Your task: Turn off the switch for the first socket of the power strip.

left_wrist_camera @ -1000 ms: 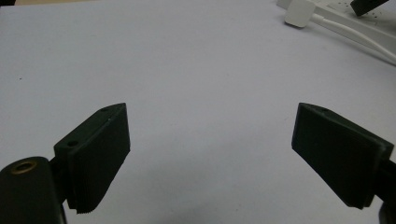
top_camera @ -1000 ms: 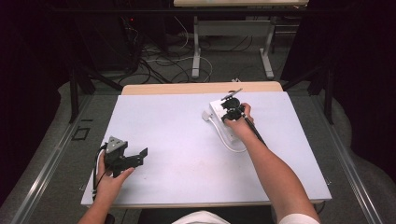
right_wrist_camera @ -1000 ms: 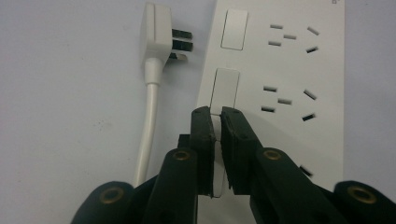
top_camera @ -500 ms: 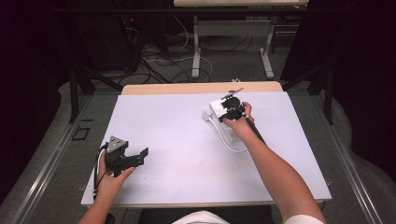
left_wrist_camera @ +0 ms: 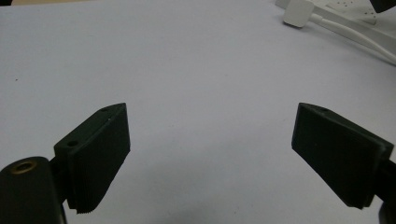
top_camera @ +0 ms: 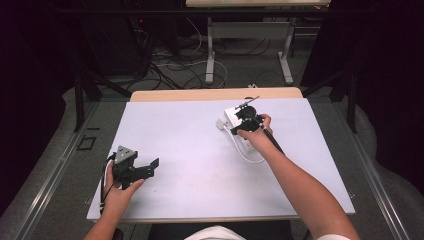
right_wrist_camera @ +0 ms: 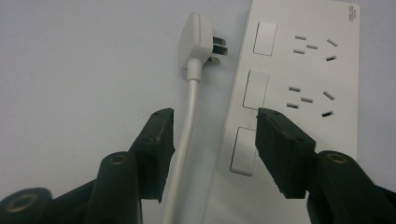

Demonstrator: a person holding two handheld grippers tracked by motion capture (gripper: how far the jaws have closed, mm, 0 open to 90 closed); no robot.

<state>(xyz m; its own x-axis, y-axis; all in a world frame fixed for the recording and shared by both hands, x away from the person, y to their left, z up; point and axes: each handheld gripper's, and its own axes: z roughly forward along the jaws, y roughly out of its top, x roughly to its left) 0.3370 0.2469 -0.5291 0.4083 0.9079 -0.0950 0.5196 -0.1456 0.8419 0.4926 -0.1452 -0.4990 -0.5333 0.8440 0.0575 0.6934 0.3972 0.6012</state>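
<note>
Cord (right_wrist_camera: 184, 140) between parted right tool (right_wrist_camera: 212, 140) jaws.

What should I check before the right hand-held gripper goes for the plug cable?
1. Right hand-held gripper open: ok, jaws spread apart.
2. White cable between the jaws: ok, it runs up through the gap near the left jaw, not yet clamped.
3. Plug free of the power strip: ok, its prongs are bare, lying beside the strip.
4. Power strip clear of the closing jaws: not ok, the right jaw hangs over the strip's edge by the switches.
5. Left hand-held gripper out of the way: ok, open over bare table, far from the strip.
6. Jaw height above cable: cannot tell.
</note>
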